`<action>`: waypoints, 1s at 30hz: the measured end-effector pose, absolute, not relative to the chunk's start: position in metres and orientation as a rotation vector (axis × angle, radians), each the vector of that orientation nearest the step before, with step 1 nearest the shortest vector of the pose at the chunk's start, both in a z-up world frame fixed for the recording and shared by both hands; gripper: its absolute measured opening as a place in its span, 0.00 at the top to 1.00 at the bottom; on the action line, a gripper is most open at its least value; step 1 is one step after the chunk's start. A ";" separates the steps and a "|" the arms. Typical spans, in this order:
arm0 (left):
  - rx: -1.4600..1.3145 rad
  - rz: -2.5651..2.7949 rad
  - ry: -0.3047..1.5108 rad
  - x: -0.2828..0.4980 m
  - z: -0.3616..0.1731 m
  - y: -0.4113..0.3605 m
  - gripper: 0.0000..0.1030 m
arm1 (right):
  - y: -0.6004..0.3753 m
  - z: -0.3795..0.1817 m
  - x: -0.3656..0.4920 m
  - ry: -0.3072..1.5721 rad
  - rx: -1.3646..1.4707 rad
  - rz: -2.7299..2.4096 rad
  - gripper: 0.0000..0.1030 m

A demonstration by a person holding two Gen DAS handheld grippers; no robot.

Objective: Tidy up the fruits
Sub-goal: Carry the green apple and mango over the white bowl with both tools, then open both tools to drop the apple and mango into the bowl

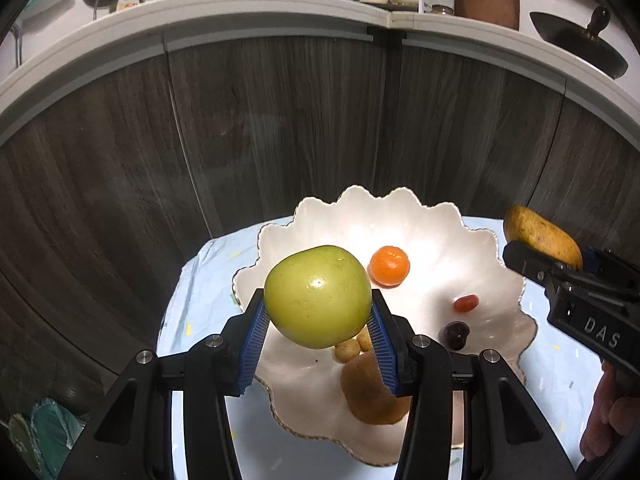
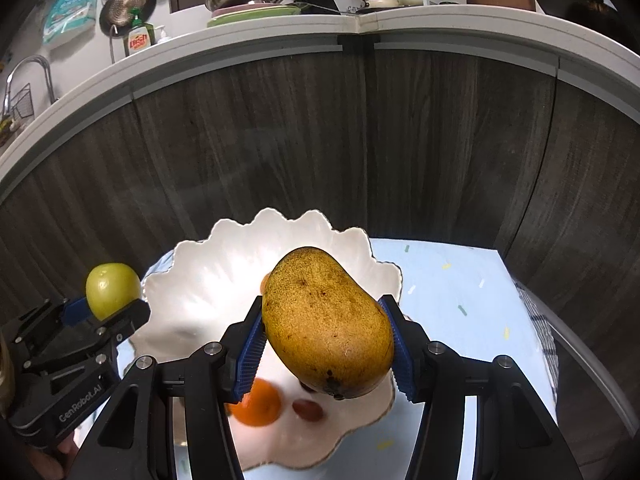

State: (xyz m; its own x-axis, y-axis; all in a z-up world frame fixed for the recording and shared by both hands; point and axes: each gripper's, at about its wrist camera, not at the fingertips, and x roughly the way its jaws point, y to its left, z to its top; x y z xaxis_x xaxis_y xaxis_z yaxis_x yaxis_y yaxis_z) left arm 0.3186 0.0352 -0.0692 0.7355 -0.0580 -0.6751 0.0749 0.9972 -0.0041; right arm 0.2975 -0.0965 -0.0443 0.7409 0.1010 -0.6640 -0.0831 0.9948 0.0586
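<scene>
Black gripper (image 1: 318, 320), ribbed blue pads (image 1: 253, 346)

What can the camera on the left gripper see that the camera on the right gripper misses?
Only the left wrist view shows a dark round fruit, small tan pieces and a brown fruit lying in the bowl.

Only the right wrist view shows a green dish soap bottle clearly labelled on the counter and a checked cloth at the table's right edge.

Both show the white scalloped bowl, the orange, the small red fruit, the left gripper gripping the green apple, and the right gripper gripping the mango.
</scene>
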 end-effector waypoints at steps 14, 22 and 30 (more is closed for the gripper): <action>0.021 -0.081 0.820 0.352 -0.092 0.040 0.54 | -0.097 -0.072 0.334 0.795 0.021 0.073 0.46; 0.025 -0.083 0.852 0.355 -0.102 0.038 0.53 | -0.099 -0.083 0.343 0.819 0.019 0.069 0.46; 0.034 -0.072 0.859 0.354 -0.106 0.038 0.32 | -0.098 -0.088 0.346 0.839 0.015 0.078 0.46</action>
State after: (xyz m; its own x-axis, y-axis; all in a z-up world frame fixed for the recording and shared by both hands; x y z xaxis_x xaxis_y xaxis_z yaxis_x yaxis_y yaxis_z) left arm 0.3544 0.0376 -0.1058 0.6507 -0.0500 -0.7576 0.0773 0.9970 0.0006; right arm 0.3459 -0.0980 -0.0878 0.6657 0.0754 -0.7424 -0.0633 0.9970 0.0445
